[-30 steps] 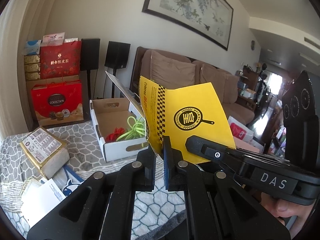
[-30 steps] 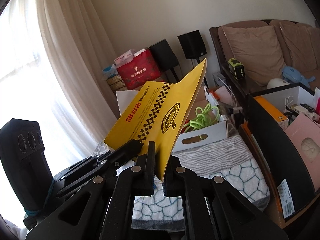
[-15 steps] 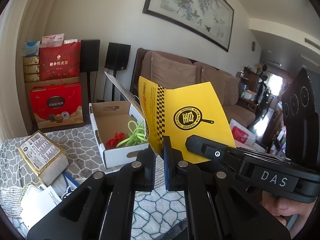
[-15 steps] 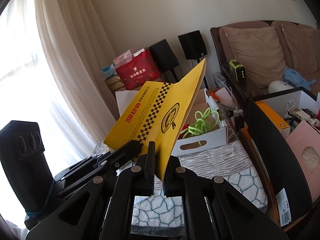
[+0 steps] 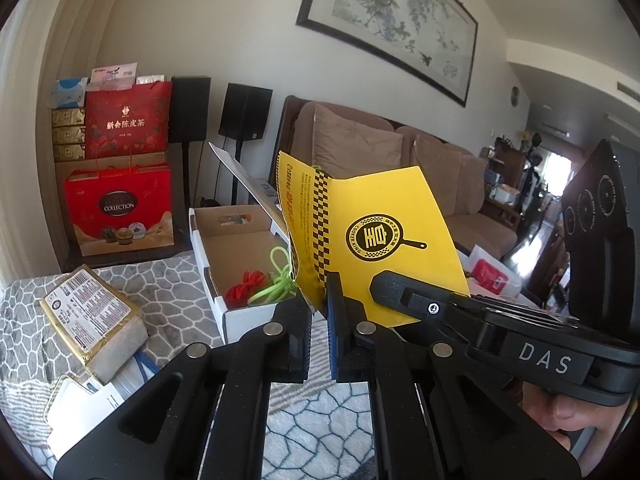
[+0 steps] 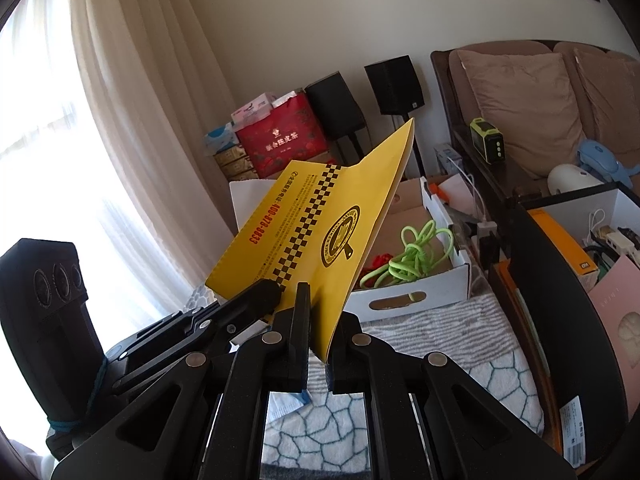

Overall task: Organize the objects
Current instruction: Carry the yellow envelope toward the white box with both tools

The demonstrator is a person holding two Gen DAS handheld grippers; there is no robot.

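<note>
Yellow booklet point(image 5: 384, 240) gripped by both claws, left claw point(image 5: 319, 312) and right claw point(image 6: 318, 332) clamped on its lower edge. Held above white box point(image 5: 236, 312) ahead; not yet put away.

both grippers' fingers point(image 5: 298, 322) point(image 6: 298, 312) clamped, side by side

The left wrist view looks along its own fingers point(image 5: 319, 308), tilted slightly down, toward the wall with the painting point(image 5: 390, 20) and sofa point(image 5: 404, 168). The right wrist view faces the curtain point(image 6: 132, 120) and the same corner from further right. Both sit close behind the yellow booklet point(image 5: 384, 240) and share the white box point(image 5: 236, 256), speakers point(image 6: 394, 84) and red bags point(image 6: 280, 140)
</note>
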